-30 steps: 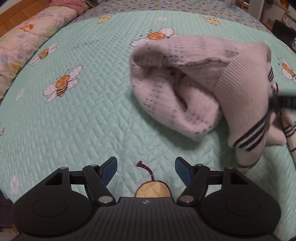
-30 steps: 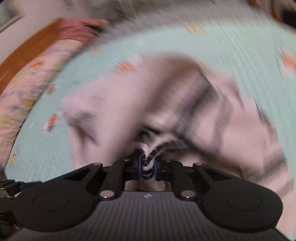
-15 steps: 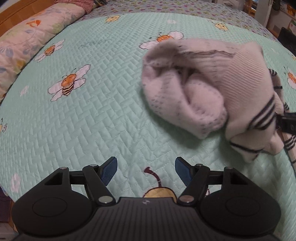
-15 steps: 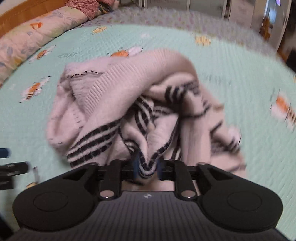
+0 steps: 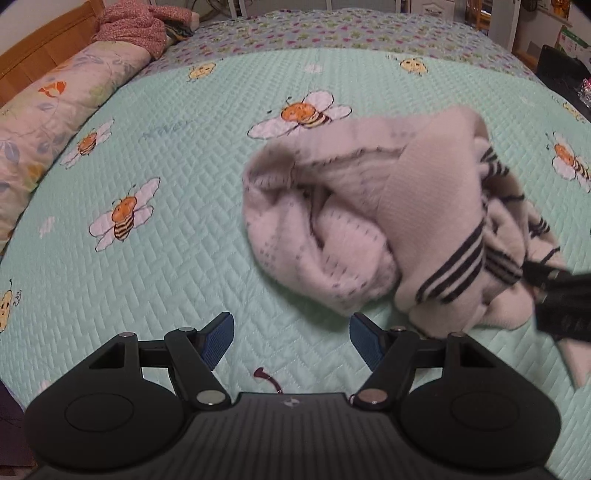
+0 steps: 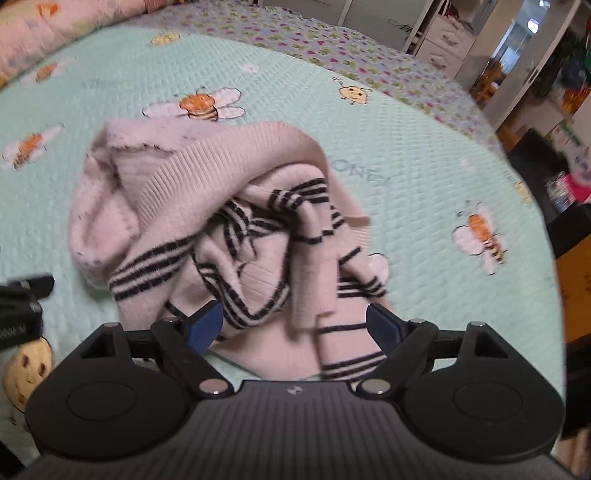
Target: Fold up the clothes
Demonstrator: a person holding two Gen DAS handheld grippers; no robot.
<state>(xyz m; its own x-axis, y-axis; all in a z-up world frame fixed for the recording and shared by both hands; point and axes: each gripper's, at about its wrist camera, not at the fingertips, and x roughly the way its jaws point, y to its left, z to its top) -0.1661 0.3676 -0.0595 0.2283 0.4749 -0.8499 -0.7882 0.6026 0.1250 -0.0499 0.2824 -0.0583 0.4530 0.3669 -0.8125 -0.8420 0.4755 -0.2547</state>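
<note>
A pale pink knitted sweater point(image 5: 369, 206) with dark stripes lies crumpled in a heap on the mint green bee-print quilt point(image 5: 166, 192). In the right wrist view the sweater point(image 6: 229, 236) fills the middle, and my right gripper point(image 6: 293, 326) hangs over its near edge. Its jaws are opening wide; striped fabric lies between the blue pads point(image 6: 205, 326) without being pressed. My left gripper point(image 5: 291, 339) stands open over bare quilt, left of and nearer than the heap. The right gripper's tip point(image 5: 554, 291) shows at the right edge of the left wrist view.
A floral pillow point(image 5: 48, 122) and a wooden headboard point(image 5: 40, 51) run along the left side of the bed. A red patterned garment point(image 5: 136, 26) lies at the far left corner. White cabinets and cluttered furniture point(image 6: 517, 74) stand beyond the bed's right side.
My right gripper has let go of the striped sweater fold it was pinching, and its jaws have spread wide. The sweater has dropped into a heap. Both grippers have risen a little.
</note>
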